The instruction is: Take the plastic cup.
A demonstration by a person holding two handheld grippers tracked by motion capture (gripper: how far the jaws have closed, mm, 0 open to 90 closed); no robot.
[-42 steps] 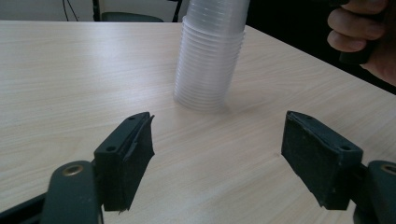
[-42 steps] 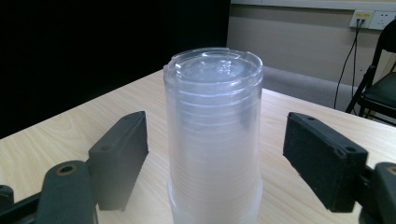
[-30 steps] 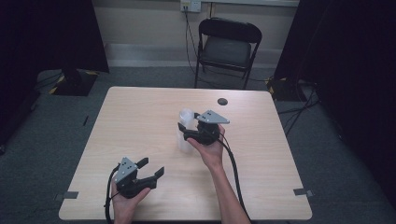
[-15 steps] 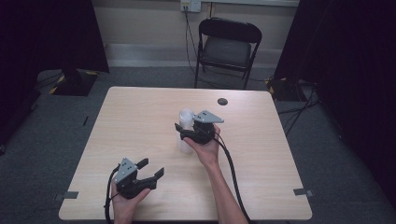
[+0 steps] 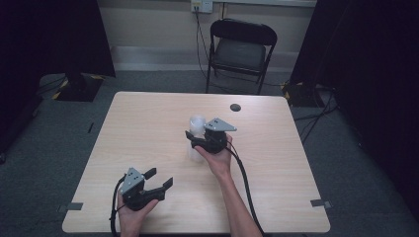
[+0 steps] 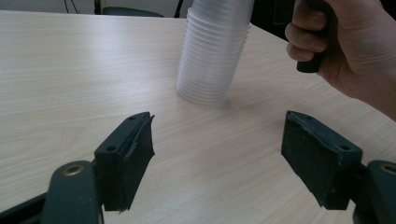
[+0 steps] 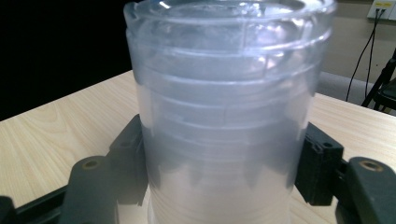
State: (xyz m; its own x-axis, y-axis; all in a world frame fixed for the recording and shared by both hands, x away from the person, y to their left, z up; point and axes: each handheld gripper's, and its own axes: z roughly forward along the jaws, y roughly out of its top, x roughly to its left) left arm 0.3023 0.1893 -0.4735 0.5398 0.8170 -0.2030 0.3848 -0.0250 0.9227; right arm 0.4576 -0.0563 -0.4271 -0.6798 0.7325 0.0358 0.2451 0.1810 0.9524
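Right hand-held gripper (image 5: 193, 139) clamped on cup stack (image 5: 196, 129), one jaw on each side; the stack stands upright on the table (image 5: 276, 163). Left hand-held gripper (image 5: 159, 178) jaws spread wide, holding nothing, stack well ahead of it.

The stack of cups (image 7: 224, 116) is clear, thin plastic, glossy at the rims and cloudy where the walls overlap; its ribbed sides catch soft highlights. Under it the worktop (image 5: 148, 133) shows pale wood grain with a smooth, matt finish, probably laminate. The right tool (image 5: 193, 138), clamped on the stack, has matt black jaws. The left tool (image 6: 217, 158), near the stack, carries black pads that look rubbery, dull and chipped at one edge, with brass-coloured rivets.
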